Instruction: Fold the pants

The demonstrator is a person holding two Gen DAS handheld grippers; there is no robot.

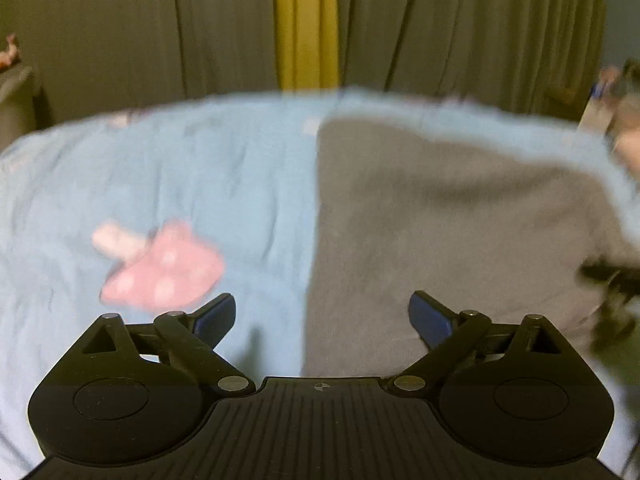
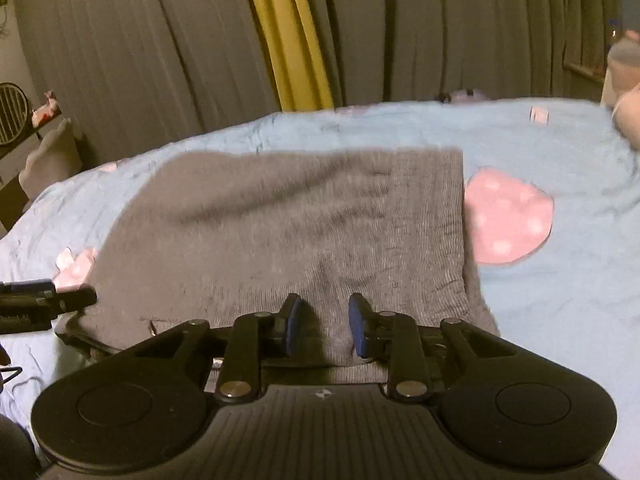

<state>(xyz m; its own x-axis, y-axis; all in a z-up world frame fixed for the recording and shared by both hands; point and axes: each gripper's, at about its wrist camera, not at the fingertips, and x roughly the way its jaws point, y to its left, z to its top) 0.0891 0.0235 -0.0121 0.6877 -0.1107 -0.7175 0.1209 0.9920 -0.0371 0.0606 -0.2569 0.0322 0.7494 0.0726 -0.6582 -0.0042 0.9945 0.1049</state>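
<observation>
The grey pants lie flat as a folded rectangle on the light blue bedsheet. In the left wrist view the pants fill the right half, with their straight left edge at the middle. My left gripper is wide open and empty above that edge. My right gripper is partly open, jaws apart, empty, just above the near edge of the pants. The left gripper also shows at the left edge of the right wrist view, by the pants' left side.
The sheet has pink mushroom prints, one right of the pants. Grey curtains with a yellow strip hang behind the bed. A shelf with small items stands at far left.
</observation>
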